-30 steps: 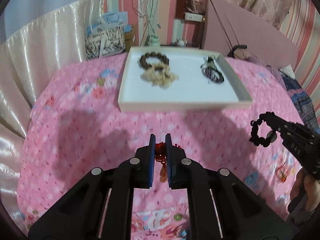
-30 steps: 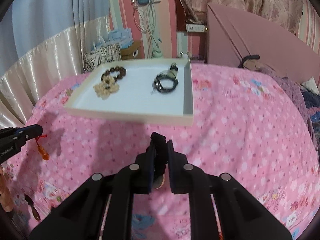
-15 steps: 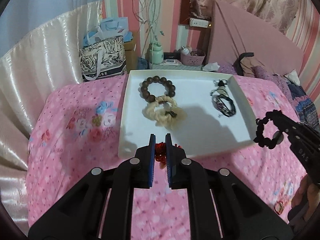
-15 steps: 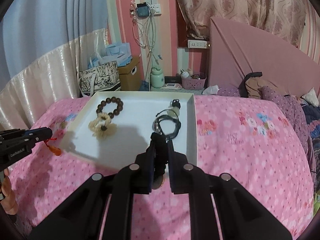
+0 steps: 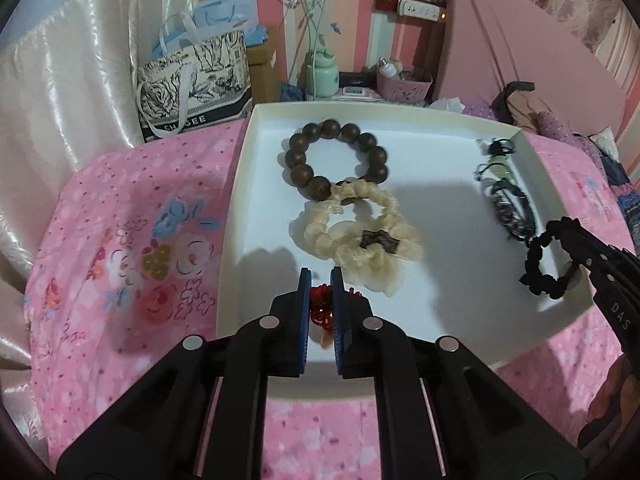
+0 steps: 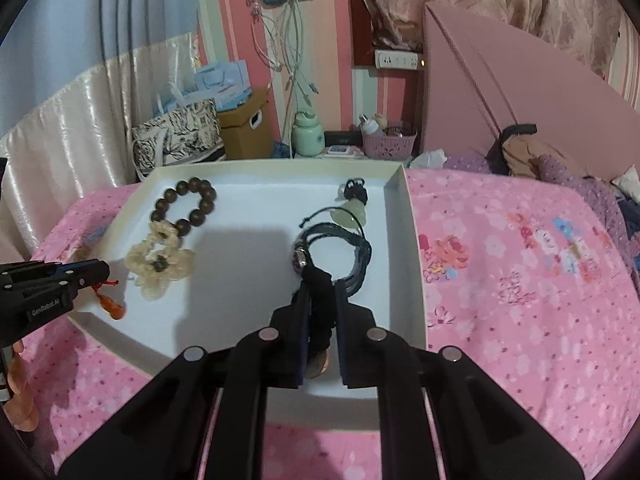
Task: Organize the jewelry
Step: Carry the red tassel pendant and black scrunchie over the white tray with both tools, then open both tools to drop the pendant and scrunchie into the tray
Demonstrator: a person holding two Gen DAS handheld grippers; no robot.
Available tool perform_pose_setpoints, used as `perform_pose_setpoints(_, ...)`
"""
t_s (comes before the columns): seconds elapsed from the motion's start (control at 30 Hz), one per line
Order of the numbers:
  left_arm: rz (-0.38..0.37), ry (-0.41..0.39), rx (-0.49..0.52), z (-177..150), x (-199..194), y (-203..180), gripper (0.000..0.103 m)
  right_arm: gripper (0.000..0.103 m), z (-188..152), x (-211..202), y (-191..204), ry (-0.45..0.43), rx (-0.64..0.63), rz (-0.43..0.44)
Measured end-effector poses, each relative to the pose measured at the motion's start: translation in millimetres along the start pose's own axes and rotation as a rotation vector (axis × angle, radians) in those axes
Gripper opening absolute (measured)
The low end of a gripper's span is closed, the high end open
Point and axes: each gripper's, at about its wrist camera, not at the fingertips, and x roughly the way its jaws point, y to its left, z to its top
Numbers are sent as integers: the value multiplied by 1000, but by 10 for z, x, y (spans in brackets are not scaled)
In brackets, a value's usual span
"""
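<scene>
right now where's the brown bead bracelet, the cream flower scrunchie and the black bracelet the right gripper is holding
brown bead bracelet (image 5: pixel 334 158): left wrist view, on a bead at its lower left.
cream flower scrunchie (image 5: pixel 356 240): left wrist view, on a petal beside its dark centre.
black bracelet (image 5: pixel 534 256): left wrist view, on its left-hand arc.

Dim indoor light, soft shadows across the white tray (image 5: pixel 240 216), fisheye-bent edges.

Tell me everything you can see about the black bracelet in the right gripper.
The black bracelet is a small ring of bumpy, matte black beads or knots, looking like cord or fabric. The right gripper is shut on one side of it, so the loop hangs free above the near right corner of the white tray, beside the dark cord necklaces. A pale round piece shows beside the finger; what it is I cannot tell.
</scene>
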Motion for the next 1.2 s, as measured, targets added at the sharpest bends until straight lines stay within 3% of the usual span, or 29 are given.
perform_pose_setpoints(0.27, 30, 44, -1, -24, 355, 80, 8, 12, -86, 233, -28, 52, -1, -27)
perform_pose_setpoints(0.47, 32, 25, 13, -65, 350, 40, 8, 12, -138, 318, -24, 98, 0, -40)
perform_pose_setpoints(0.87, 75, 6, 40, -93, 347, -36, 9, 13, -150, 328, -2, 106, -10, -61)
perform_pose_setpoints(0.93, 84, 2, 46, -95, 346, -52, 10, 16, -149, 325, -15, 105, -9, -66)
perform_pose_setpoints(1.0, 85, 4, 48, -87, 344, -62, 10, 33, -147, 317, -35, 104, -3, -59)
perform_pose_setpoints(1.1, 79, 4, 48, -80, 317, -67, 11, 34, -130, 259, -46, 91, -7, -58)
perform_pose_setpoints(1.17, 79, -4, 48, -71, 260, -77, 19, 41, -103, 185, -34, 75, -8, -53)
perform_pose_setpoints(1.2, 78, -11, 48, -61, 218, -68, 30, 48, -81, 134, -29, 64, -10, -49)
